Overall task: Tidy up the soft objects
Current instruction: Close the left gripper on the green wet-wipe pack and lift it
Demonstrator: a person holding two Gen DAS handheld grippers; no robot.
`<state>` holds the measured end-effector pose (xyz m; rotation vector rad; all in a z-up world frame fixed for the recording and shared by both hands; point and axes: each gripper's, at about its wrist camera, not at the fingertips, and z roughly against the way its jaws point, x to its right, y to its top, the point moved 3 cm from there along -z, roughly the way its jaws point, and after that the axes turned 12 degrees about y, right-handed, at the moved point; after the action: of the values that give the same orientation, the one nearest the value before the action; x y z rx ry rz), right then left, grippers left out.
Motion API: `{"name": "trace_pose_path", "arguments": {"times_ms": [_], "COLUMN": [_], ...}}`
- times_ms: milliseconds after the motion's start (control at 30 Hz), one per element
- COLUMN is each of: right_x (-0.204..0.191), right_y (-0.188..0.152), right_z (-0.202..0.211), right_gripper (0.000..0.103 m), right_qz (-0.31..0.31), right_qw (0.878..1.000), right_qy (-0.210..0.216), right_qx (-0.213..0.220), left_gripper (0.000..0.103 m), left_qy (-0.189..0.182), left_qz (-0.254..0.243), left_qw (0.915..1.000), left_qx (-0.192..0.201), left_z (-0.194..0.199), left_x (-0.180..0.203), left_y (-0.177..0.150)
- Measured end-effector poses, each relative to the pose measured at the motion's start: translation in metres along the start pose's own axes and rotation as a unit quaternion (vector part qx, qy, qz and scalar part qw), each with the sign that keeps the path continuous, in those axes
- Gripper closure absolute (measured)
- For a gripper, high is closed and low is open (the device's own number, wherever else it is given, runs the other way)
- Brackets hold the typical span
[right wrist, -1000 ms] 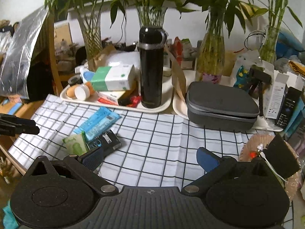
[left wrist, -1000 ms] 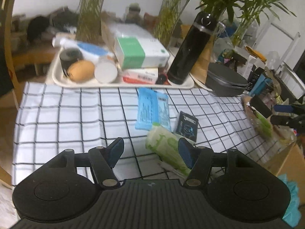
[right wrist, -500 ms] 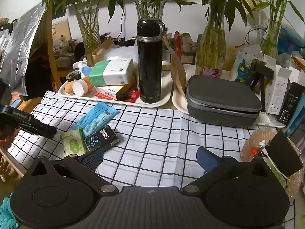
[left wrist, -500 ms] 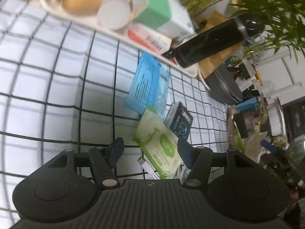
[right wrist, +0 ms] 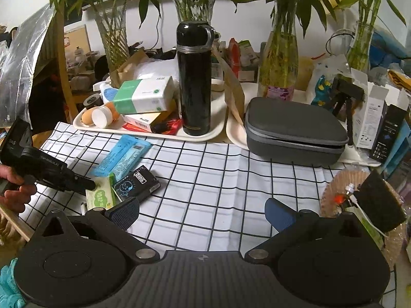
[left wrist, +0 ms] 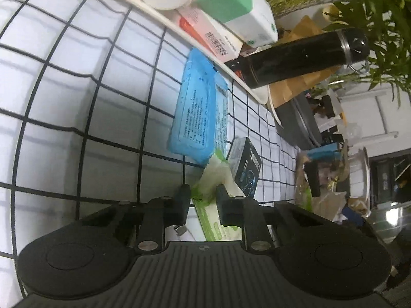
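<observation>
Left tool [left wrist: 203, 192] just narrowed, pinching the green tissue pack [left wrist: 214, 177] on the checked worktop [left wrist: 77, 102], beside the blue wipes pack [left wrist: 197, 113] and a small black packet [left wrist: 245, 166]. Right tool [right wrist: 203, 211] wide, empty, above bare cloth.

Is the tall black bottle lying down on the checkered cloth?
No, the black bottle stands upright on the white tray behind the checkered cloth.
</observation>
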<state>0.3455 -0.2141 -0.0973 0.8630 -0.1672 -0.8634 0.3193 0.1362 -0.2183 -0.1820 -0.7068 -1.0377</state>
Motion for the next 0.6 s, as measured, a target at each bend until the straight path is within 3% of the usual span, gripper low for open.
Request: {"name": "trace_pose_path", "arguments": {"times_ms": [267,600], "right_x": [0.002,-0.001], "right_y": [0.0,0.002], "right_z": [0.001,0.002], "right_gripper": [0.0,0.0], "right_qz": [-0.004,0.005], "right_qw": [1.0,1.0], "right_qy": [-0.008,-0.007], "right_qx": [-0.001,0.001], "left_gripper": [0.093,0.093], "left_qy": [-0.011,0.004], "left_qz": [-0.047,-0.098], "left_qw": [0.9981,0.9918], "left_qx": [0.038,0.083], "left_z": [0.034,0.086], "left_x": [0.022,0.04], "left_y": [0.002,-0.011]}}
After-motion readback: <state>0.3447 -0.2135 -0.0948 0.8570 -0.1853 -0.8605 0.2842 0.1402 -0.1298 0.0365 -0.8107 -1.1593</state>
